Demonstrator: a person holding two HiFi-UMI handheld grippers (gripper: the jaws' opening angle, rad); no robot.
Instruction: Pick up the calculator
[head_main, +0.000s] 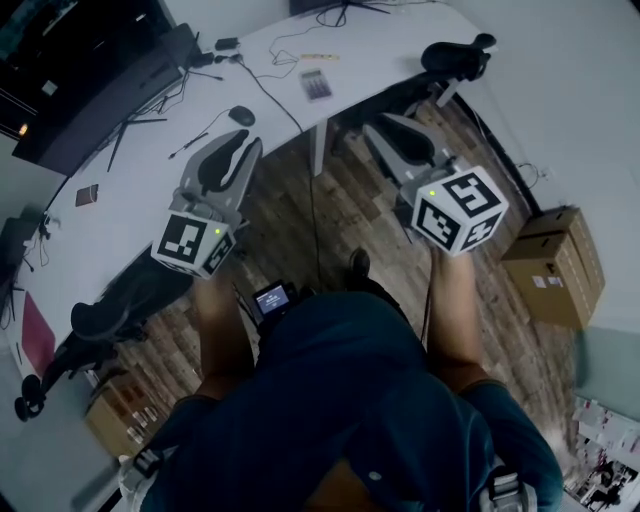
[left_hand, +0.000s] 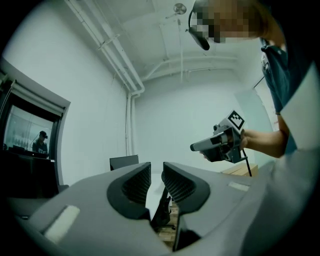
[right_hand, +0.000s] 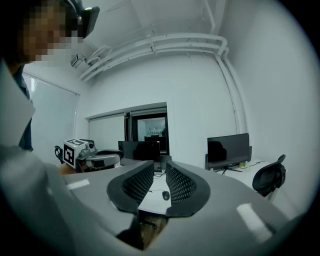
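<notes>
Curved white desk (head_main: 150, 175) bearing calculator (head_main: 317, 84) and mouse (head_main: 241, 115); wood floor (head_main: 290, 225) below. Left gripper (left_hand: 156, 172), right gripper (right_hand: 160, 172) narrowly parted, empty.

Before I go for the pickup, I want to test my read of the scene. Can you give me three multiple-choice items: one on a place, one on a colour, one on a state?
1. Where does the calculator lie?
A) on the white desk
B) on the wood floor
C) on the cardboard box

2. What colour is the computer mouse?
A) white
B) black
C) red

3. What do the left gripper and right gripper hold?
A) the calculator
B) the computer mouse
C) nothing

Answers:
1 A, it rests on the desktop, well ahead of both grippers.
2 B, it shows dark against the white top.
3 C, each gripper view shows its jaws slightly apart with nothing between them.
</notes>
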